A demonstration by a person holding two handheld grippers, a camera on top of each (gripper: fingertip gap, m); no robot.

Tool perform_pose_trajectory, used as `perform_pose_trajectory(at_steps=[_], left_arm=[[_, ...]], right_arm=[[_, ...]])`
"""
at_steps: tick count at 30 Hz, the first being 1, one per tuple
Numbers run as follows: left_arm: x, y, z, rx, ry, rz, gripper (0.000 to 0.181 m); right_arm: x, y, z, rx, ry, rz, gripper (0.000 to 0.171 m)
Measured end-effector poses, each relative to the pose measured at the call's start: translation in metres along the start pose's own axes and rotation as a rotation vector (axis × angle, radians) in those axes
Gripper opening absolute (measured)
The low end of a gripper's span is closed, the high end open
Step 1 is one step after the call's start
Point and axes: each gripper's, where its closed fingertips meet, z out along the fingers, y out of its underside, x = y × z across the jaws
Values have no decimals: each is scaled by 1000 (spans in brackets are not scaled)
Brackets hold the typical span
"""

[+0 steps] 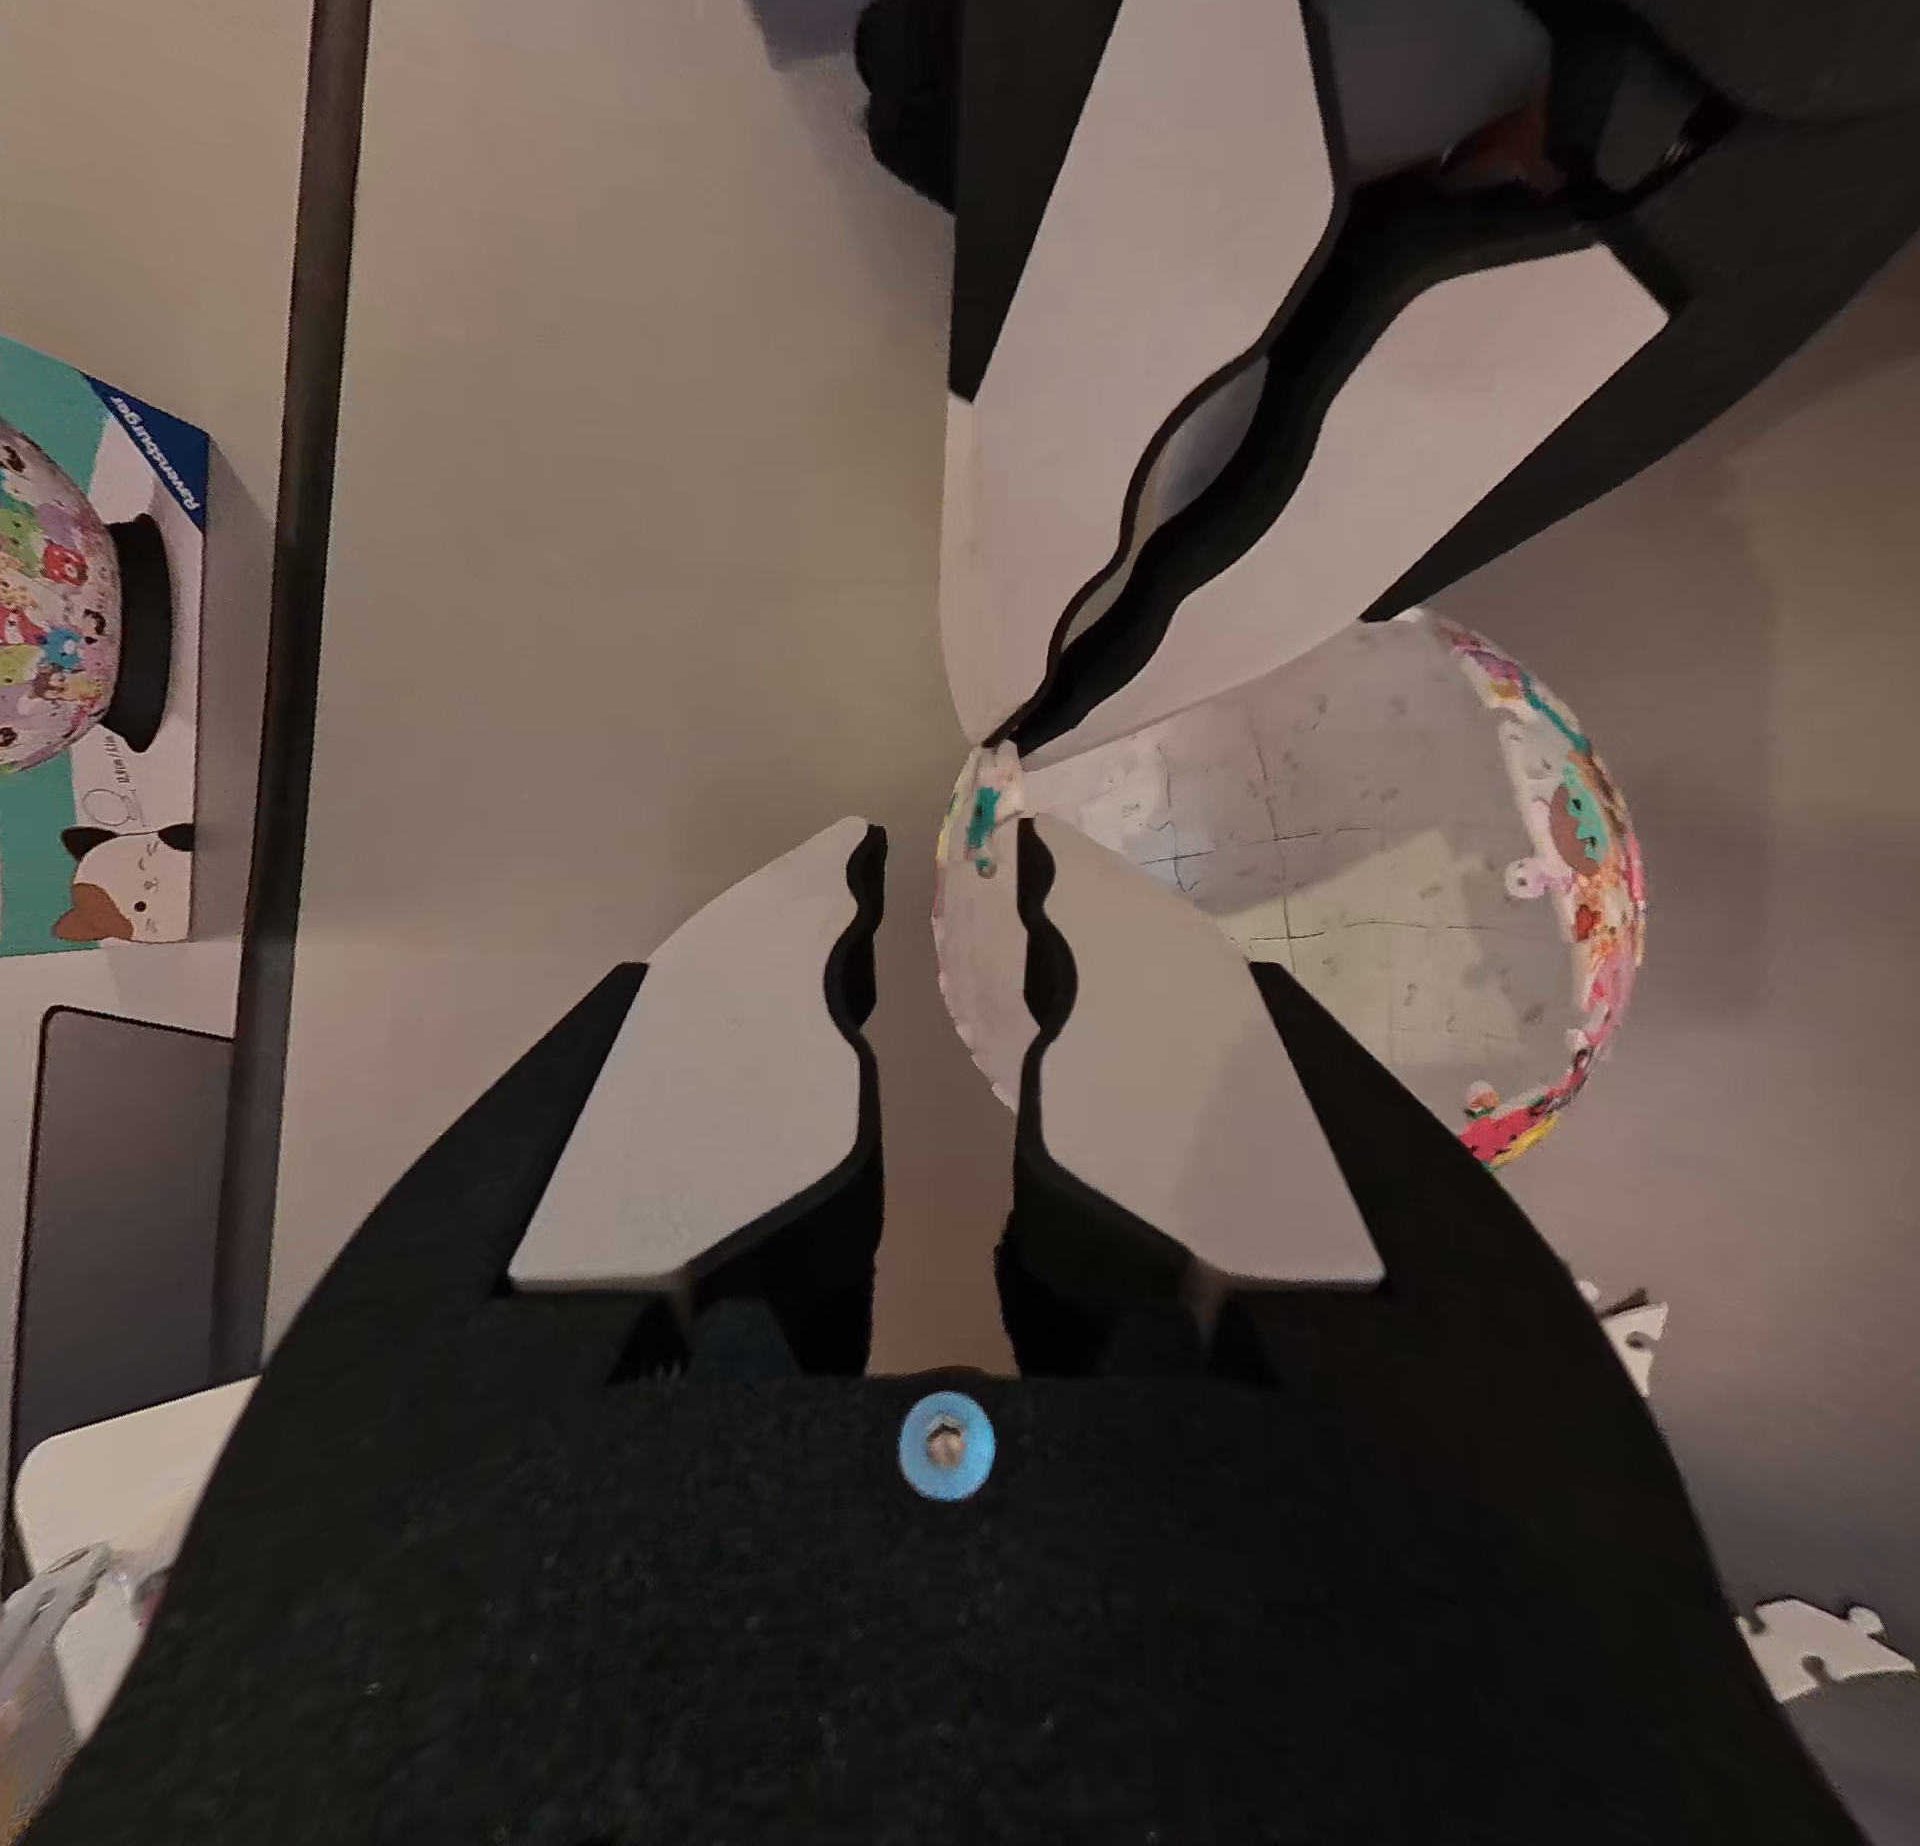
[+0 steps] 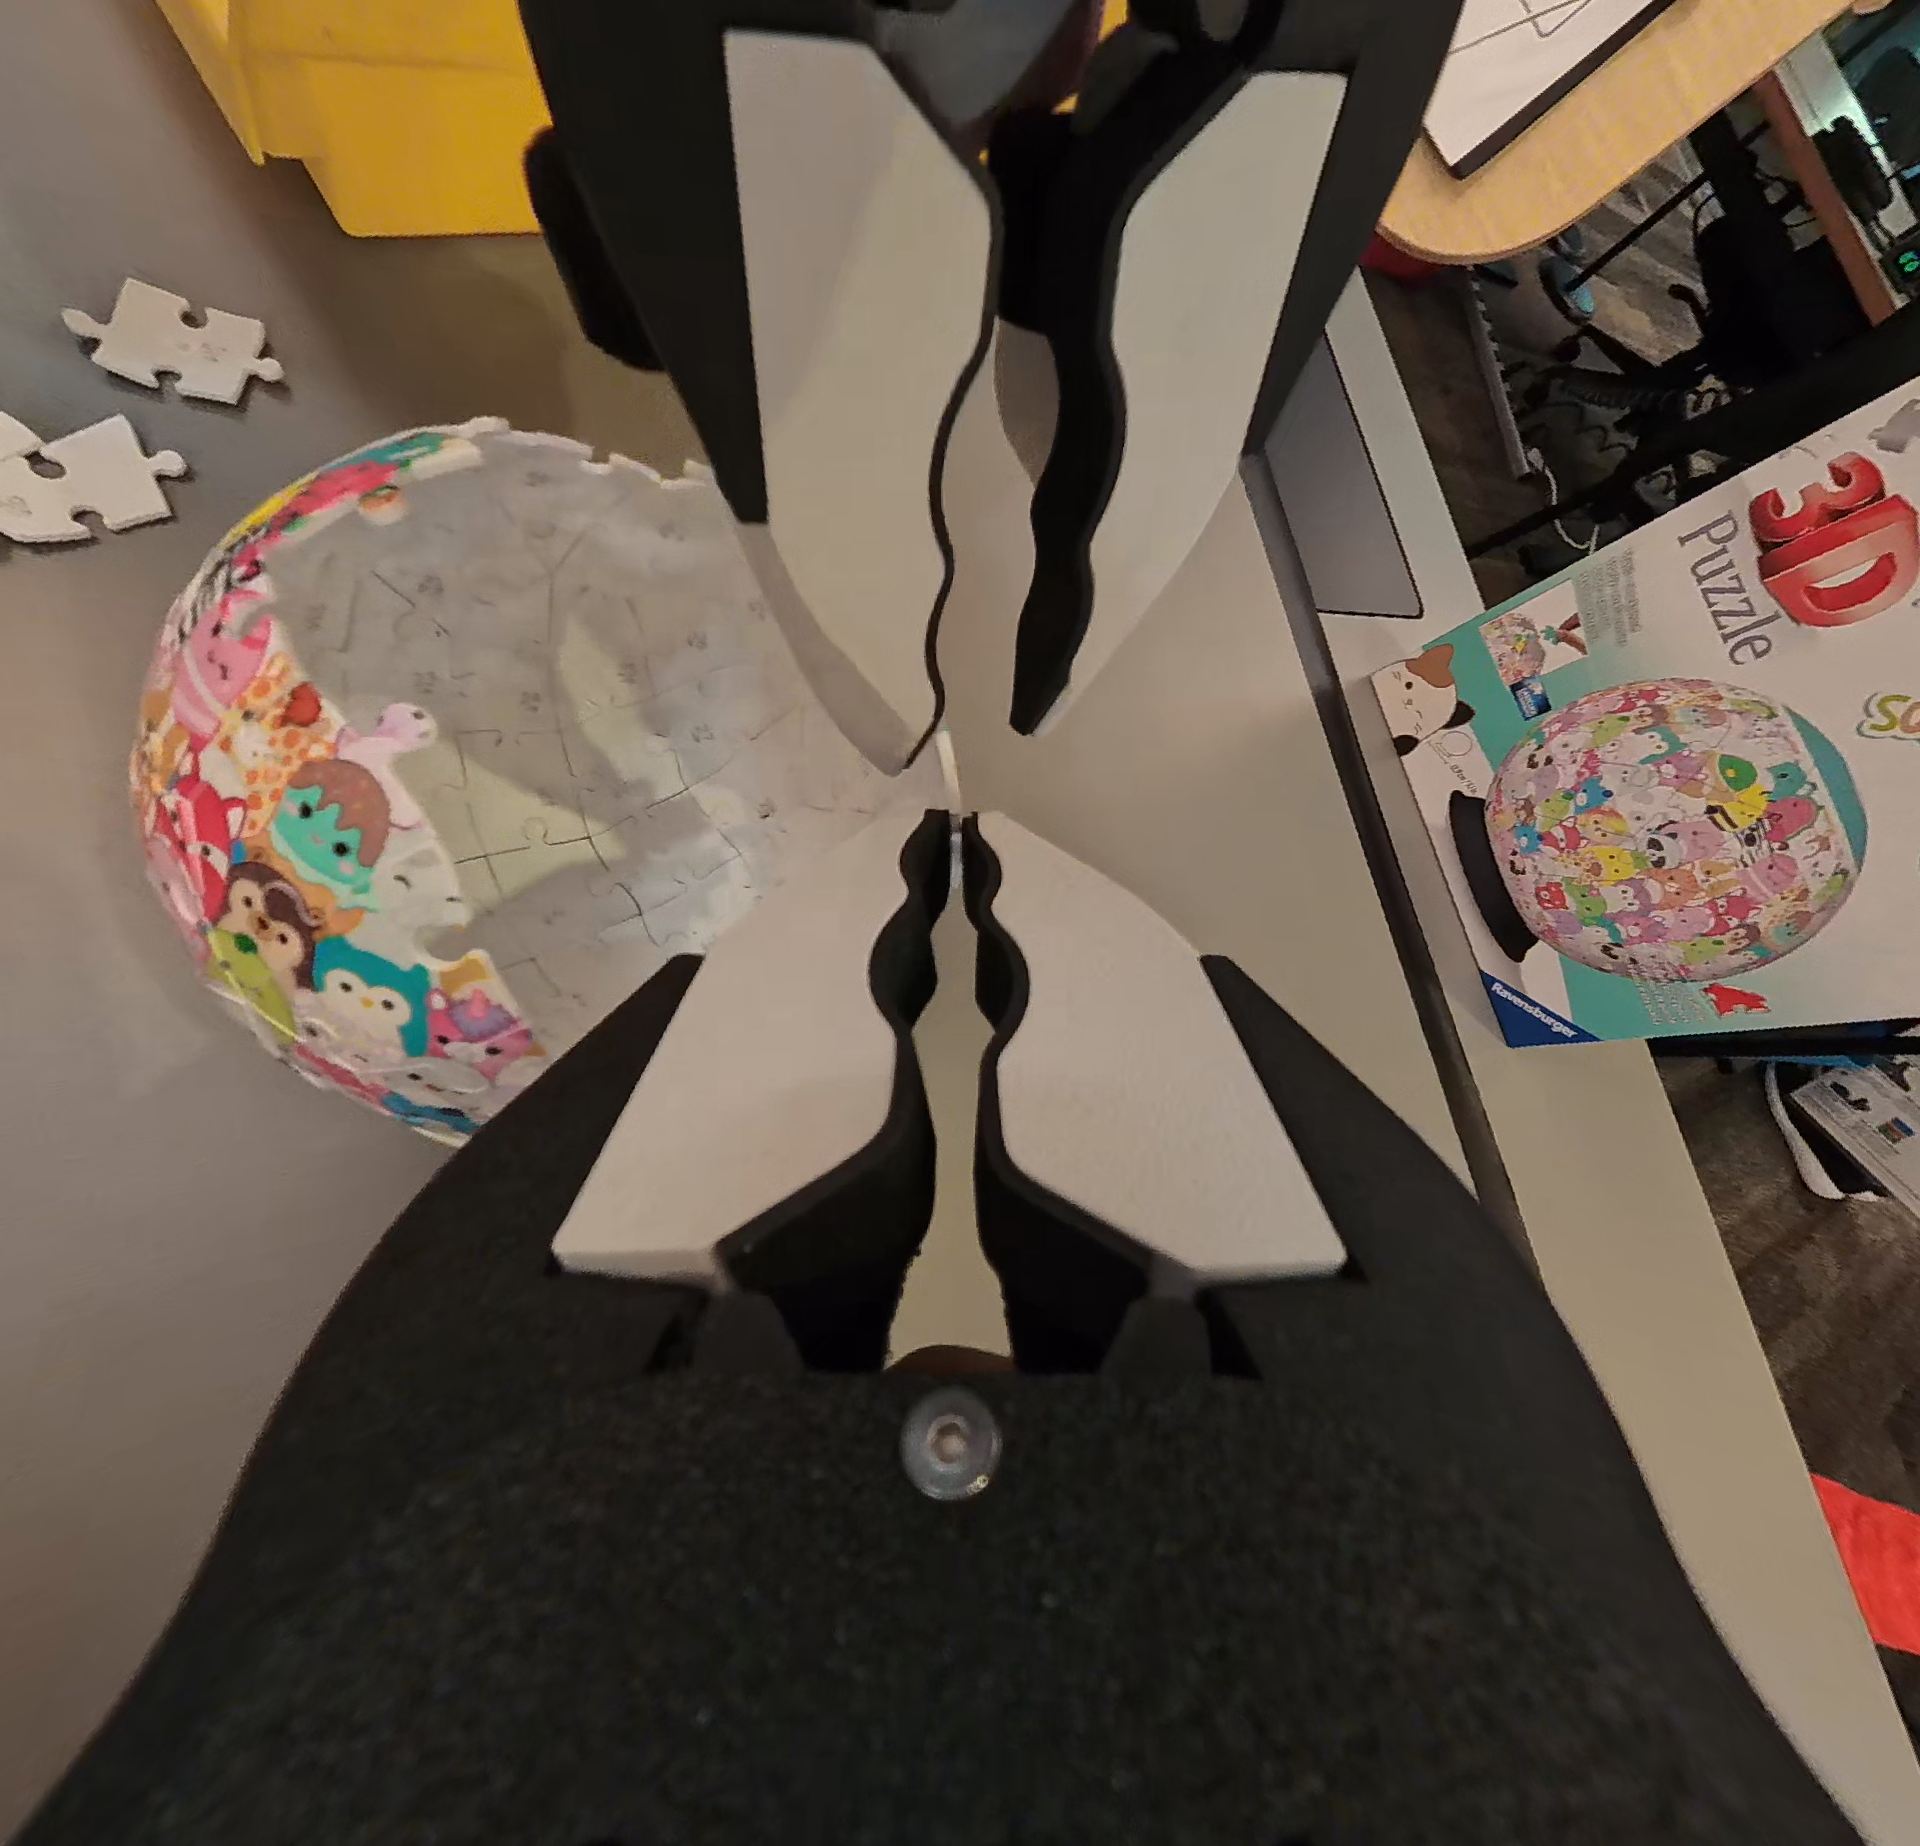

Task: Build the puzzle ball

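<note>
The half-built puzzle ball lies on the grey table as an open shell, white inside and with colourful cartoon animals outside; it also shows in the right wrist view. My right gripper is shut on a small colourful puzzle piece, seen edge-on in its own view, and holds it above the table beside the ball's rim. My left gripper faces it tip to tip. It is open, its jaws a little apart on either side of the piece. In the left wrist view the right gripper comes in from the upper right.
Loose white pieces lie left of the ball, with others in the left wrist view. The puzzle box lies near the table edge. A yellow bin stands behind. A dark seam splits the tables. Left and right tips are no more than a few centimetres apart. Left tips and right tips are each some 30 cm from the dark seam. Seen from the right wrist view as well.
</note>
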Motion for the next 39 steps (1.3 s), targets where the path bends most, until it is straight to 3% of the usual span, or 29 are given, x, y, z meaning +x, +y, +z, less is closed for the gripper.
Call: perform_pose_trajectory(at_steps=[8, 29, 39], left_arm=[[1, 8, 13, -88, -28, 44, 24], [0, 10, 18, -129, -22, 45, 13], [-4, 10, 3, -92, -40, 17, 20]], right_arm=[[1, 0, 1, 2, 7, 2, 2], [2, 3, 5, 5, 23, -18, 2], [7, -5, -3, 57, 25, 25, 2]])
